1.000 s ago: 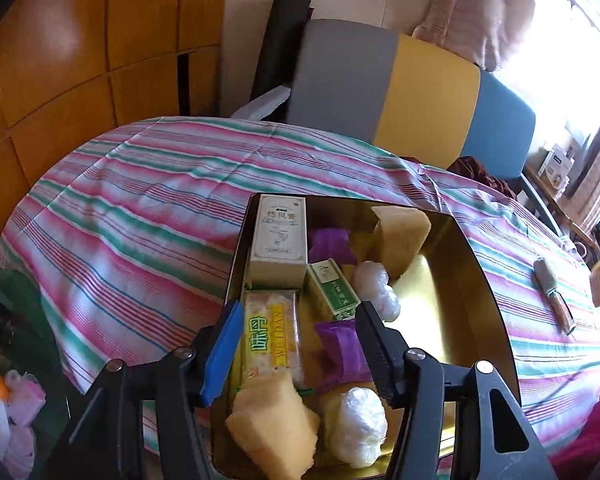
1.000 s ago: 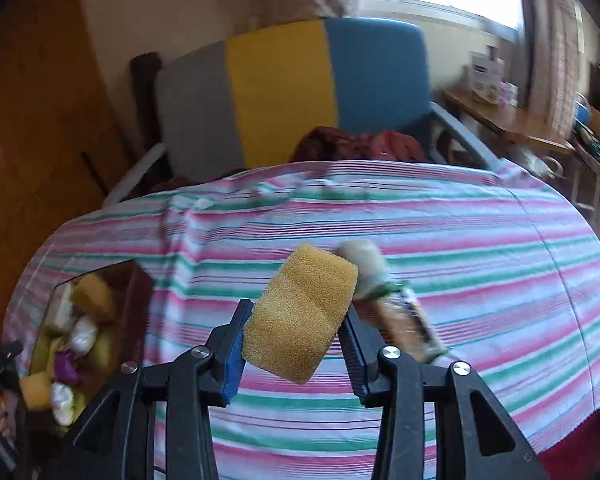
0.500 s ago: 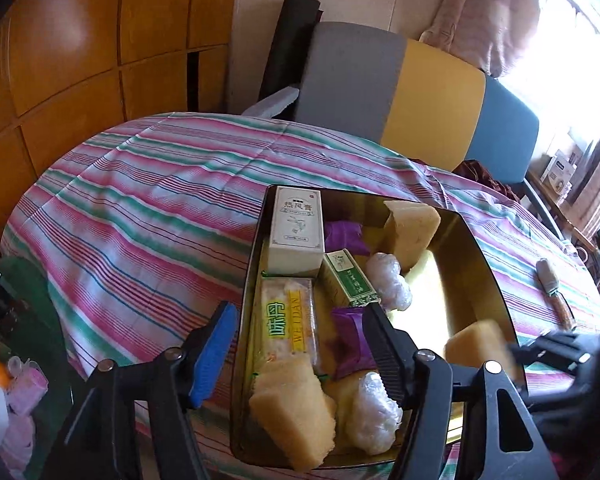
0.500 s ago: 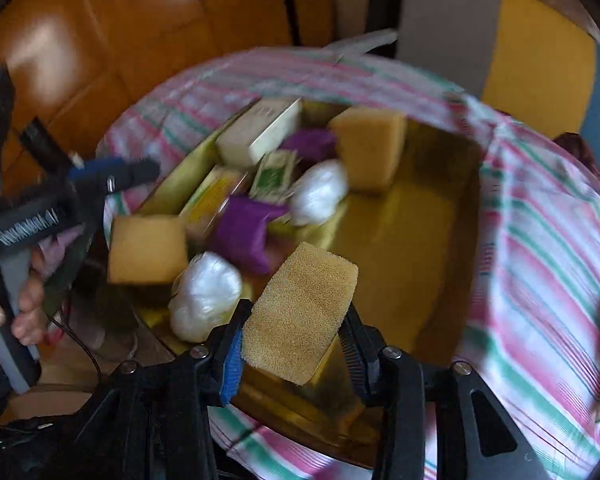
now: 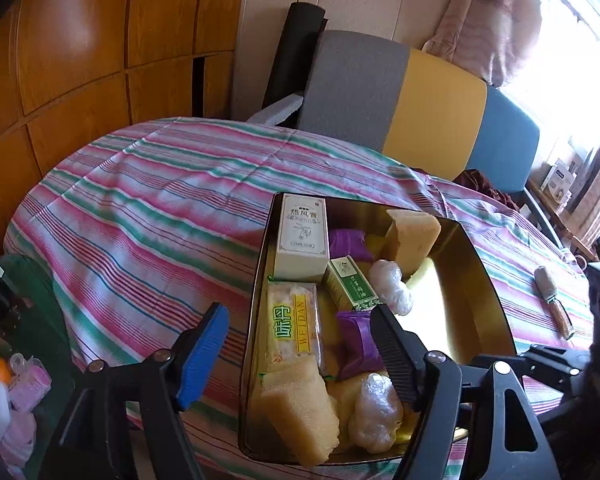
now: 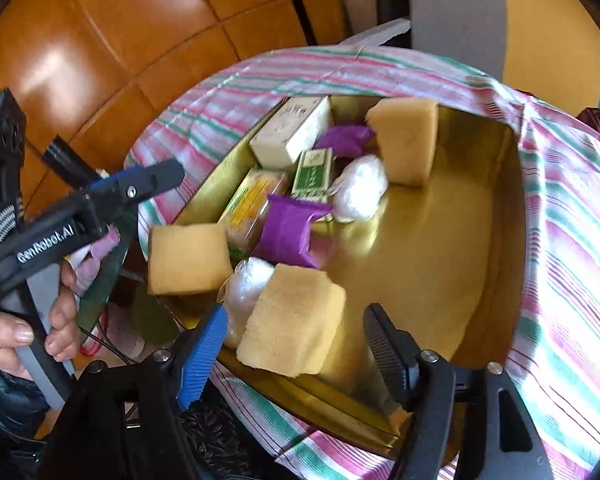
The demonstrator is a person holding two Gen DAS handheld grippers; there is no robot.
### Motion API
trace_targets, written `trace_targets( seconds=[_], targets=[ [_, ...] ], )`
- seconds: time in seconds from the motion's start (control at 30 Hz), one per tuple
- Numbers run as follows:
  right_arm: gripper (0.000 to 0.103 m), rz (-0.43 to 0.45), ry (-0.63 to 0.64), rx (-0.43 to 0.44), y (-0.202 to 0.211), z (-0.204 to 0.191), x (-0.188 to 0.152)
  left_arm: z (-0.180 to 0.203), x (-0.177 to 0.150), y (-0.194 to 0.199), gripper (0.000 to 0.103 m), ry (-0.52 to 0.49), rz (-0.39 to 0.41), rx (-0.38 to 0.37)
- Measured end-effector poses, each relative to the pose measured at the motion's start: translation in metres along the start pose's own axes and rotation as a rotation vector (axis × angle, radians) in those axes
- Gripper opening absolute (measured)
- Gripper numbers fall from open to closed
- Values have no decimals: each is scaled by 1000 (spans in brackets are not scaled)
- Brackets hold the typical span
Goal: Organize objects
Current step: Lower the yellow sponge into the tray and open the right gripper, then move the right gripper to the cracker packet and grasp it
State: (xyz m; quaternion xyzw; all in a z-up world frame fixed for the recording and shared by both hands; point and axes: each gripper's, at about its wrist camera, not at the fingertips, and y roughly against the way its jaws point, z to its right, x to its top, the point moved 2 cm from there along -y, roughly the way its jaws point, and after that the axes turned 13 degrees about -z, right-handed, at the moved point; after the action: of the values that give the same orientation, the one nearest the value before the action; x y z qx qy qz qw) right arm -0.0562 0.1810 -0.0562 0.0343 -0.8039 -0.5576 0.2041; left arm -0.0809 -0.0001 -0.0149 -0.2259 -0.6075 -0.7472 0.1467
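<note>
your right gripper (image 6: 292, 344) has just been opening its fingers; the yellow sponge (image 6: 290, 320) sits free between them, at the gold tin's (image 6: 496, 216) near edge. your left gripper (image 5: 300, 344), fingers also opening and empty, hovers over the tin on the striped tabletop (image 5: 152, 208).

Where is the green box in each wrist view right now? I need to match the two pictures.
Left wrist view: the green box lies mid-frame in the gold tin, right of the white box.
Right wrist view: the green box is above centre, just right of the white box.
Shared landmark: the purple packet just nearer the camera.
</note>
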Motion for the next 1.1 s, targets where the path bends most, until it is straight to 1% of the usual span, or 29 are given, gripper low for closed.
trace_targets(
  seconds=[0.13,0.3,0.6,0.77,1.0,1.1],
  targets=[
    [72,14,-16,-51,16,10,-5,6,1,4,75,-18,10,10],
    [72,34,-74,-118,36,37,-18,18,2,11,78,-59,30,30],
    [72,68,-232,-213,76,108,-49,55,8,17,79,-160,42,38],
    [72,65,-371,-259,95,165,-76,84,11,16,79,-233,44,21],
    [72,73,-613,-379,131,262,-126,132,15,14,79,-335,40,-35],
    [72,58,-692,-433,143,302,-144,152,17,11,79,-376,34,-59]
  ],
)
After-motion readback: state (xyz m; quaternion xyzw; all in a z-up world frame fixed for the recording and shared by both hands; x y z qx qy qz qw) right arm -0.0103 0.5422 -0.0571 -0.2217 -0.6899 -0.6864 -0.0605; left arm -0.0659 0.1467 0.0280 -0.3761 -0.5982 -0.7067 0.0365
